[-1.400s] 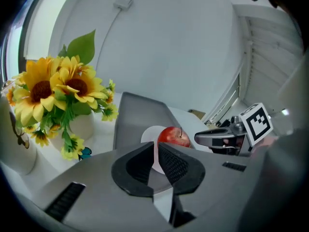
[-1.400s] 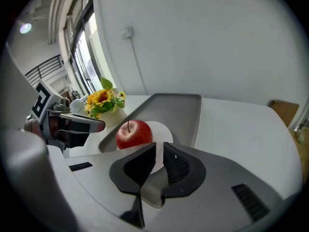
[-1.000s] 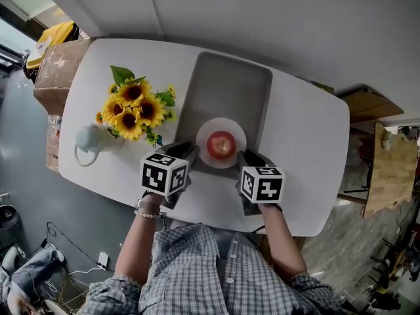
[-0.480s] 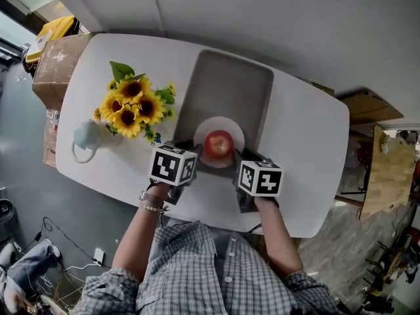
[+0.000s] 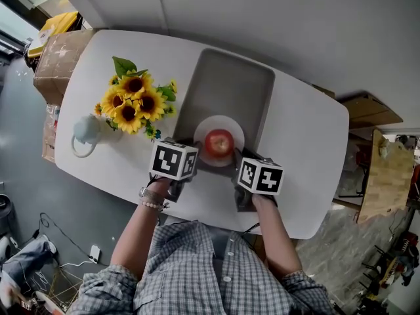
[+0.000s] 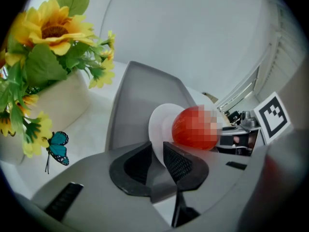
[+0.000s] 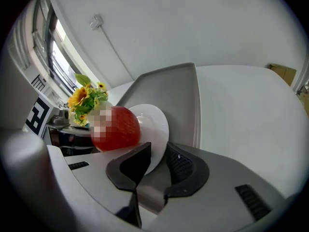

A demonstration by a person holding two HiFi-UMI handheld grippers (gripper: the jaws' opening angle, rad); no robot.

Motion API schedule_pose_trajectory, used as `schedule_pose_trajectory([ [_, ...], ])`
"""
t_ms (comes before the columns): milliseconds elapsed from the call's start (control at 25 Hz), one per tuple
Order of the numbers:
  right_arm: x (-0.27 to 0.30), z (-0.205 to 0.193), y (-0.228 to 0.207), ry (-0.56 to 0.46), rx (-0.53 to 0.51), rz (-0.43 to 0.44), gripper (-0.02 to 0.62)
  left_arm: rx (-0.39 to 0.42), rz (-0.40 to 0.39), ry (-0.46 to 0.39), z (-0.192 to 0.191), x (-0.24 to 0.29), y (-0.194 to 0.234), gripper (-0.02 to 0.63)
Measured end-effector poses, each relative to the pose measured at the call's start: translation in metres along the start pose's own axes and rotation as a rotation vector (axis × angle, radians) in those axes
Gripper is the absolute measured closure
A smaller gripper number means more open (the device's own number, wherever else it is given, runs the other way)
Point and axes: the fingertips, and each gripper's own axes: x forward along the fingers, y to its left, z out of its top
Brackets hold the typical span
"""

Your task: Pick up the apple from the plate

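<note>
- A red apple [image 5: 219, 143] sits in the middle of a white plate [image 5: 203, 128], which lies at the near end of a grey tray [image 5: 226, 84] on the white counter [image 5: 302, 130].
- The person in a checked shirt [image 5: 197, 274] stands at the near edge of the counter with a gripper in each hand, one on either side of the plate.
- The left gripper [image 6: 155, 151] comes in from the plate's near-left side. Its two dark jaws are drawn close together with the plate's white rim caught between them.
- From that gripper the apple lies just beyond the jaw tips and a little to the right. It rests on the plate and does not touch the jaws.
- The right gripper [image 7: 158, 153] comes in from the near-right side. Its jaws are likewise nipped in on the plate's rim.
- From the right gripper the apple sits just past the jaw tips and to the left, free of them.
- Neither gripper has hold of the apple itself.
- I cannot tell whether the plate rests on the tray or is raised off it.
- A bunch of sunflowers [image 5: 134, 102] in a white vase [image 5: 85, 131] stands on the counter left of the tray, well apart from the plate.
- A small blue butterfly [image 6: 58, 146] hangs low beside the vase.
- A cardboard box [image 5: 56, 64] stands off the counter's far-left end.
</note>
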Motion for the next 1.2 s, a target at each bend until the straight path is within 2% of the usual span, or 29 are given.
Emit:
schedule_pose_trajectory([
  [280, -0.013, 0.007, 0.003, -0.022, -0.002, -0.008, 0.503, -0.012, -0.012, -0.004, -0.001, -0.009, -0.004, 0.529],
  [560, -0.027, -0.003, 0.017, -0.02, -0.016, 0.025, 0.503, -0.011, -0.015, -0.01, -0.013, -0.03, -0.008, 0.528],
  [960, -0.042, -0.045, 0.049, 0.04, -0.051, 0.108, 0.503, 0.024, 0.026, -0.024, -0.052, -0.071, -0.007, 0.529],
  [1200, -0.047, -0.078, 0.072, 0.114, -0.099, 0.156, 0.503, 0.023, 0.03, 0.011, -0.092, -0.094, -0.001, 0.528],
])
